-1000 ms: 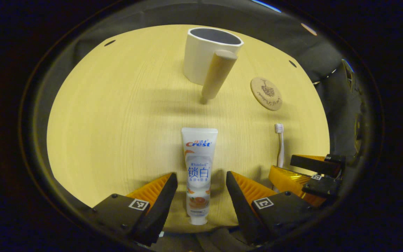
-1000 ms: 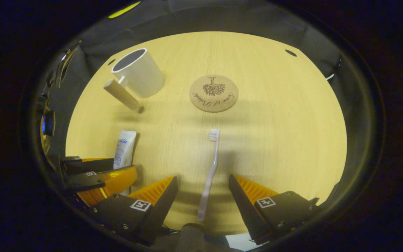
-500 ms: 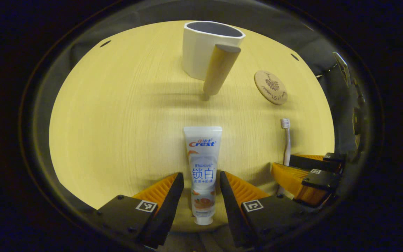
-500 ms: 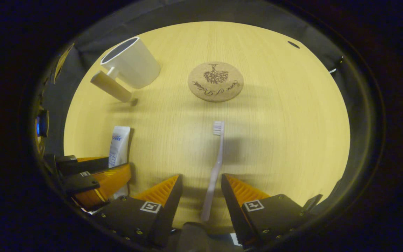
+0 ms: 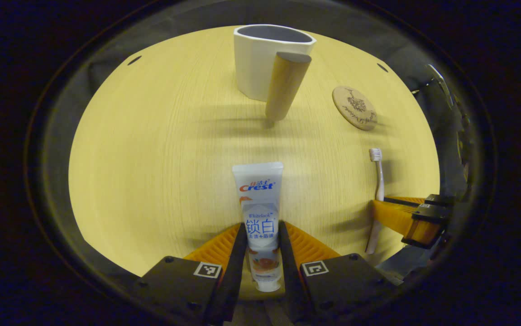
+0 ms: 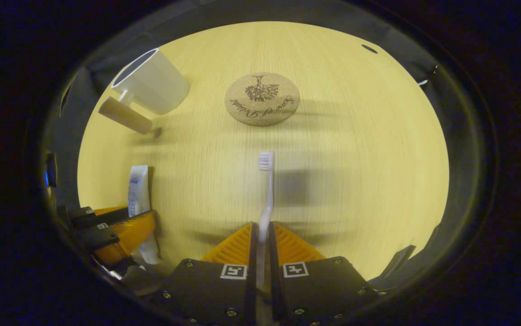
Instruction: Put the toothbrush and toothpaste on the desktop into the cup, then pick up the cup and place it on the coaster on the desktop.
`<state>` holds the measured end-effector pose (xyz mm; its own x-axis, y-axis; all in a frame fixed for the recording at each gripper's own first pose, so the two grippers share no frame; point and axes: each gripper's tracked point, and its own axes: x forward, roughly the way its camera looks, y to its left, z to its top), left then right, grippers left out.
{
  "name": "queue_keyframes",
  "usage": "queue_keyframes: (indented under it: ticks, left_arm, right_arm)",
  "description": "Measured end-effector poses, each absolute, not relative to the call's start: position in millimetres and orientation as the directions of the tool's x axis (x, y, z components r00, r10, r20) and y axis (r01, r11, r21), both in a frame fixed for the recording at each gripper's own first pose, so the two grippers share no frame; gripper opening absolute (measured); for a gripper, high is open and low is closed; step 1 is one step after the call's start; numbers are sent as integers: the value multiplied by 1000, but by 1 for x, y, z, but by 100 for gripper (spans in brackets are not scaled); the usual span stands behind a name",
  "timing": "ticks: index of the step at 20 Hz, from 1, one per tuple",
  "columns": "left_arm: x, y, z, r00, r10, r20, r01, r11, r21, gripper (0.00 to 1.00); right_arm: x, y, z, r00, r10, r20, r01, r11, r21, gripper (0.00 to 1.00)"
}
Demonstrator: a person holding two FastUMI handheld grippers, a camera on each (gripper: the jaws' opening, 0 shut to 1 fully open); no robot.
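In the left gripper view my left gripper (image 5: 261, 246) is shut on the lower half of a white toothpaste tube (image 5: 258, 199) that points away across the wooden desktop (image 5: 151, 149). The right gripper view has my right gripper (image 6: 261, 244) shut on the handle of a pale toothbrush (image 6: 265, 190), bristles pointing away. A white cup (image 5: 260, 59) with a wooden handle (image 5: 285, 86) stands upright at the far side; the cup (image 6: 151, 83) sits far left in the right gripper view. The round cork coaster (image 6: 261, 98) lies beyond the toothbrush's head, and the coaster (image 5: 354, 108) is to the cup's right.
Each view catches the other gripper at its edge: the right gripper (image 5: 412, 219) with the toothbrush (image 5: 378, 181) at the right, the left gripper (image 6: 115, 231) with the toothpaste tube (image 6: 137, 190) at the left. Dark cloth surrounds the desktop (image 6: 355, 149).
Both grippers went from wide open to shut, the left one on the toothpaste tube and the right one on the toothbrush handle. Both moved slightly forward over the desktop.
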<state>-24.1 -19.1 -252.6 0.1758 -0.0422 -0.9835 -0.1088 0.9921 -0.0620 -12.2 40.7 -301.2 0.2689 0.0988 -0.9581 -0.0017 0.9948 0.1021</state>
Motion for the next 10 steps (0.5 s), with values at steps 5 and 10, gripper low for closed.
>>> queue_keyframes:
  ticks: [5, 10]
  left_arm:
    - [-25, -19, -254, 179, -37, -983, -91, 994, -54, 39]
    - [-20, -21, -258, 205, -43, -978, -80, 995, -61, 32]
  right_arm:
    - [-13, 39, -301, 276, 117, -954, -2, 993, 121, 13]
    - [-10, 41, -298, 330, 113, -937, 5, 993, 121, 8]
